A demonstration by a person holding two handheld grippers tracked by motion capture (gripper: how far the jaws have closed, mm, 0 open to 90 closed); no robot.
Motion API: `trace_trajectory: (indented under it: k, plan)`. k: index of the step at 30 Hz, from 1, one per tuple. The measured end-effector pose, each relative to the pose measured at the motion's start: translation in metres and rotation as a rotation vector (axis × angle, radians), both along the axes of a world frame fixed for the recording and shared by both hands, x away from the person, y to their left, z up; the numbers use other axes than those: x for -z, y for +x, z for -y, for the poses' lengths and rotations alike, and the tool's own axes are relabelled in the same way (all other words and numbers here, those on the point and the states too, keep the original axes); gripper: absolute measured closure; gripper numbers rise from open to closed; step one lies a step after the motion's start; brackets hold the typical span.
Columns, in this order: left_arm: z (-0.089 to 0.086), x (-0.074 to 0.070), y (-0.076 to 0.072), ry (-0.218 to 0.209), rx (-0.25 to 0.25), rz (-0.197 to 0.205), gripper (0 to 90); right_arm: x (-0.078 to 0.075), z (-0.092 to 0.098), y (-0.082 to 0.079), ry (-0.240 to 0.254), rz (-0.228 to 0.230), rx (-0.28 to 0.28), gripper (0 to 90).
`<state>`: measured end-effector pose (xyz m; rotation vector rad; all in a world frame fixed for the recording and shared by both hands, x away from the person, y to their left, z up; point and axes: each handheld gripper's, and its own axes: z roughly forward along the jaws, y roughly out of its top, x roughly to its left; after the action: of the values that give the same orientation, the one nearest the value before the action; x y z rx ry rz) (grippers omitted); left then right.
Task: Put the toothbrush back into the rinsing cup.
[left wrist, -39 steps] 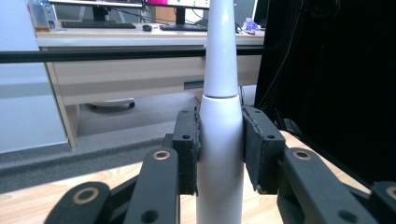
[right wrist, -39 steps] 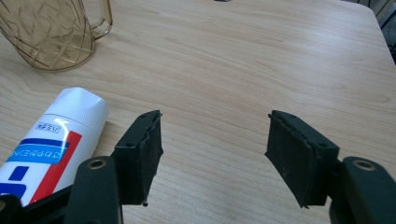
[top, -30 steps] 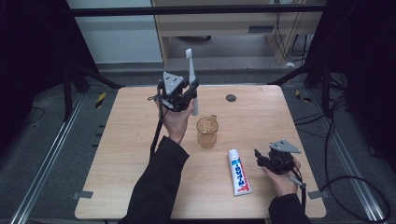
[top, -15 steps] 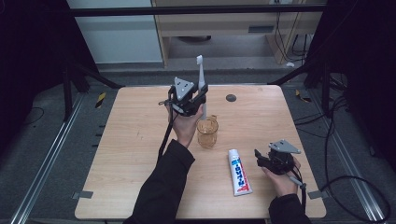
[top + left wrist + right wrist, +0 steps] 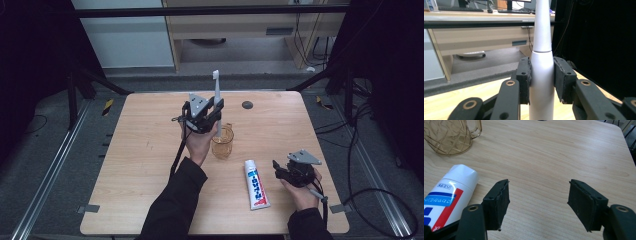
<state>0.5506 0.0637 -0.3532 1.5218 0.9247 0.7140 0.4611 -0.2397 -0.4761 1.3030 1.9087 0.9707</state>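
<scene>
I see one white toothbrush (image 5: 217, 95) with a thick smooth handle that narrows to a slim neck, bristle head at the top, standing upright. My left gripper (image 5: 212, 112) pinches it: in the left gripper view the handle (image 5: 542, 75) sits squarely between the two black fingers (image 5: 524, 77), both pads pressed flat against its sides, neck rising above them and the handle running on below. From the high view the brush's lower end reaches down to the mouth of one amber, see-through cup (image 5: 222, 142) with a diamond pattern and a side handle, standing near the middle of the counter (image 5: 140, 150); I cannot tell whether the tip touches the cup. Right of the cup lies one white toothpaste tube (image 5: 256, 184) with blue and red print, flat, cap pointing toward the cup. Further right, my right gripper (image 5: 280, 171) rests low at the counter's near right, fingers (image 5: 497, 203) spread wide with only bare wood between them; the tube's cap (image 5: 461, 176) lies just beside the left finger, apart from it. One small dark disc (image 5: 247, 104) sits near the far edge
</scene>
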Motion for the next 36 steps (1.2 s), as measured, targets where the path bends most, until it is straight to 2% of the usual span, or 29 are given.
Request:
trace_trajectory:
  k: [18,36]
  plan:
    - [-0.002,0.030,-0.004,0.019,0.002,-0.022,67.4,0.001,0.000,0.000,-0.010,0.001,0.000,33.2]
    - [-0.008,0.056,-0.012,0.039,0.029,-0.045,67.3,0.001,-0.001,0.000,-0.014,-0.001,-0.001,33.2]
